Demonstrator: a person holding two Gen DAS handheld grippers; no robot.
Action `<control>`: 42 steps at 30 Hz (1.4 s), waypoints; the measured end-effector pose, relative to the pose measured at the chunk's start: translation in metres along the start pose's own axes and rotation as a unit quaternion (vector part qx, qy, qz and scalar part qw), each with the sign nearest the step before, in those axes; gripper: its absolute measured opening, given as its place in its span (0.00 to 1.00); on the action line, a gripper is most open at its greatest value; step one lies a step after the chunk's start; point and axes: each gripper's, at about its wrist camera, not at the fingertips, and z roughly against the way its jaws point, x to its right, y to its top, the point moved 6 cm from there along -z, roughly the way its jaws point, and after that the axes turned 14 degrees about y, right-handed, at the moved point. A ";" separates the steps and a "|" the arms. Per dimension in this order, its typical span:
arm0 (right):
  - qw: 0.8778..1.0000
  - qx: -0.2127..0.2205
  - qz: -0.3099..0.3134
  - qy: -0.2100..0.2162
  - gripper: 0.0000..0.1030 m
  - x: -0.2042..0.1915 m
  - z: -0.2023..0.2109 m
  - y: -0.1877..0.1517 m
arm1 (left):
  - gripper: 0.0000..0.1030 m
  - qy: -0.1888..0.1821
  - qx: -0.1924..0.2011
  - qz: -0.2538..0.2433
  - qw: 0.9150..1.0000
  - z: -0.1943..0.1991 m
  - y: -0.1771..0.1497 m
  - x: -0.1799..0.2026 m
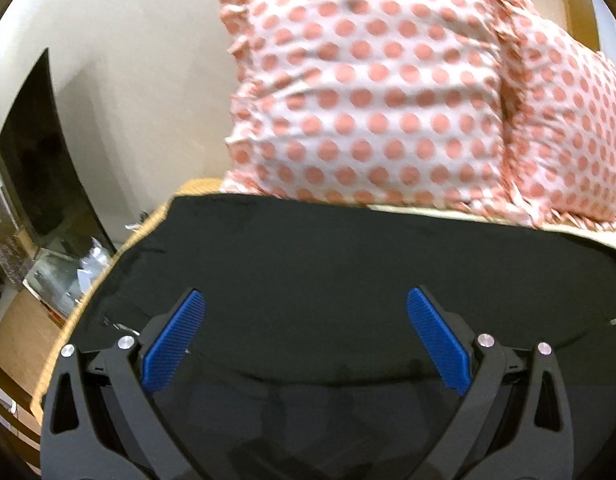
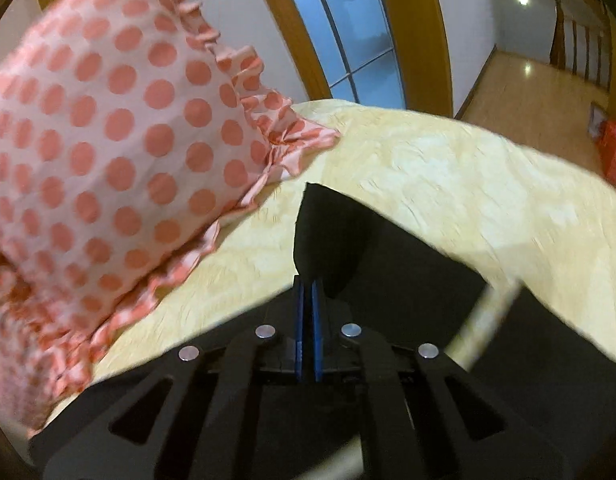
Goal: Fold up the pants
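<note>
No containers in either view. Black pants [image 1: 328, 264] lie flat on the pale yellow bedspread [image 2: 448, 184], just in front of the polka-dot pillows [image 1: 368, 92]; fabric dark, smooth, blurred at the edges. Left gripper [image 1: 306, 312]: blue pads spread wide over the pants, nothing between them. Right gripper [image 2: 307, 292]: pads pressed together, pinching a raised fold of the pants.

Both grippers [image 1: 306, 300] [image 2: 307, 286]: black plastic linkage arms, silver round screws, blue ribbed pads [image 1: 174, 344]
</note>
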 end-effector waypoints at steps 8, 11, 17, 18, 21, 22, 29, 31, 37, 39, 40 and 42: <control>0.999 0.009 -0.018 0.038 0.03 0.035 0.064 -0.046 | 0.98 0.014 0.014 0.027 0.999 -0.057 0.049 -0.021; 0.999 0.012 -0.010 0.039 0.03 0.039 0.071 -0.043 | 0.98 0.013 -0.017 0.022 1.000 -0.090 0.068 -0.014; 0.999 0.040 0.005 0.025 0.03 0.046 0.104 -0.047 | 0.98 0.003 -0.078 0.022 0.997 -0.143 0.084 0.015; 0.999 0.038 0.007 0.025 0.03 0.047 0.103 -0.049 | 0.98 0.003 -0.085 0.017 0.996 -0.150 0.086 0.021; 0.999 0.029 0.007 0.022 0.03 0.050 0.098 -0.054 | 0.89 0.024 -0.118 0.003 0.993 -0.180 0.090 0.038; 0.999 0.027 0.003 0.023 0.03 0.053 0.096 -0.055 | 0.85 0.031 -0.133 0.000 0.991 -0.191 0.090 0.042; 0.999 0.021 0.002 0.024 0.03 0.059 0.092 -0.058 | 0.57 0.019 -0.270 0.050 0.962 -0.237 0.059 0.051; 0.999 0.024 0.010 0.021 0.03 0.056 0.091 -0.057 | 0.43 0.020 -0.263 0.061 0.963 -0.234 0.060 0.049; 0.999 0.033 0.015 0.031 0.03 0.053 0.096 -0.051 | 0.08 -0.011 -0.244 0.092 0.965 -0.203 0.063 0.027; 0.999 0.037 0.020 0.033 0.03 0.052 0.098 -0.049 | 0.08 -0.011 -0.211 0.088 0.973 -0.175 0.063 0.015; 0.998 0.041 0.023 0.035 0.03 0.052 0.101 -0.048 | 0.08 -0.013 -0.196 0.088 0.977 -0.160 0.063 0.010; 0.998 0.047 0.023 0.040 0.03 0.052 0.106 -0.045 | 0.08 -0.026 -0.155 0.093 0.983 -0.120 0.060 -0.007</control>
